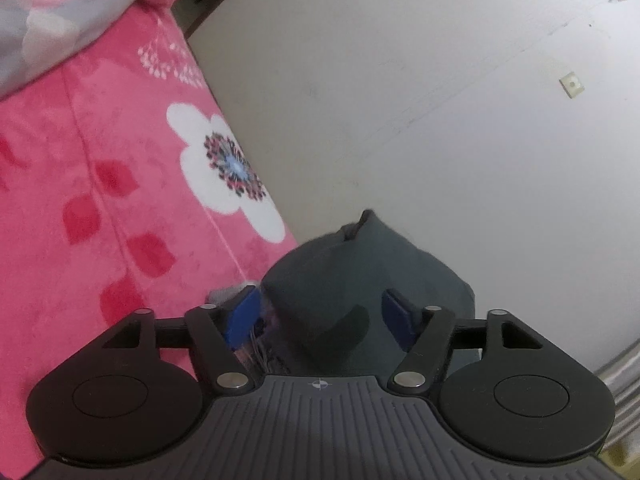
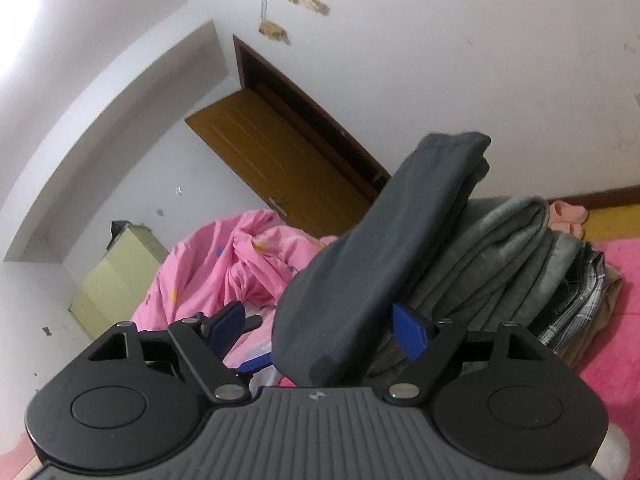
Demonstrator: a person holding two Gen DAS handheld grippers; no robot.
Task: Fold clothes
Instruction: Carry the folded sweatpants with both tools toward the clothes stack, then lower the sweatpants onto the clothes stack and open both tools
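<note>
A white wall [image 2: 440, 60] with scuffs and patches of peeling paint closes the room behind a bed covered in a pink fleece blanket [image 1: 80, 220] printed with a large white flower [image 1: 224, 176] and red petals. The right wrist view also takes in an open brown door [image 2: 276, 160], a pale yellow-green cabinet [image 2: 116, 276] against the wall, and a crumpled pink quilt [image 2: 224, 268] heaped on the bed.

The dark grey garment [image 2: 380, 256] is folded into a thick, long bundle of smooth matte cloth, with a rounded fold at its near end and layered edges at the far end. In the right wrist view it rises at a slant from between the right tongs [image 2: 320, 330], held off the bed, its far end in front of the wall and door. Those tongs stand spread apart with the bundle filling the gap; whether the blue pads [image 2: 410, 330] press on it, I cannot tell.

In the left wrist view the same garment [image 1: 360, 280] shows as a rounded dark mound sitting between the left tongs [image 1: 324, 316], which are likewise spread wide; their grip on the cloth cannot be judged either.

Just behind the bundle, a stack of folded clothes [image 2: 520, 264] rests on the blanket: grey knit layers above a black-and-white plaid piece and a tan one.
</note>
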